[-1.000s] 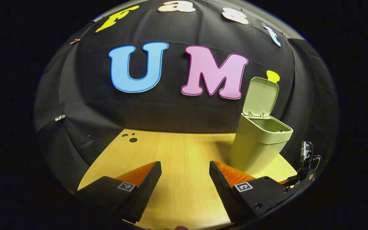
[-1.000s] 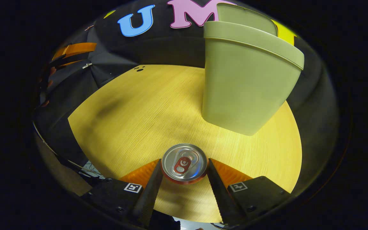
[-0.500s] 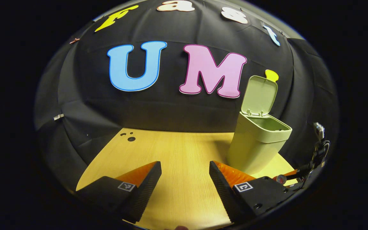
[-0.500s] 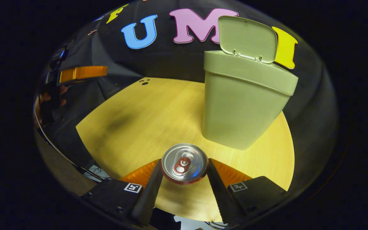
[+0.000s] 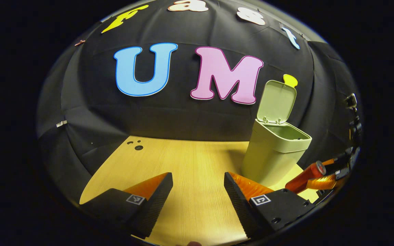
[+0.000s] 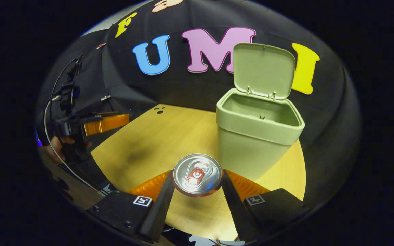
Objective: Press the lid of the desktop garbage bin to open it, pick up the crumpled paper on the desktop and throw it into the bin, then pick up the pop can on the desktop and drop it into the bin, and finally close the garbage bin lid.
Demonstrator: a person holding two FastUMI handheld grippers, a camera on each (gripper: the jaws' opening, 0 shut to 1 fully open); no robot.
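One garbage bin (image 6: 258, 136), one pop can (image 6: 197, 175) and two grippers are counted on and above the one wooden table (image 6: 156, 136). The can is clamped upright between both fingers of the right gripper (image 6: 197, 191), near the bin's front wall, its silver top seen end-on in the right gripper view. The bin's lid (image 6: 263, 70) is raised at the far side. In the left gripper view the can's red side (image 5: 303, 177) is seen right of the bin (image 5: 274, 152). The left gripper (image 5: 198, 191) is held wide apart with nothing between its fingers.
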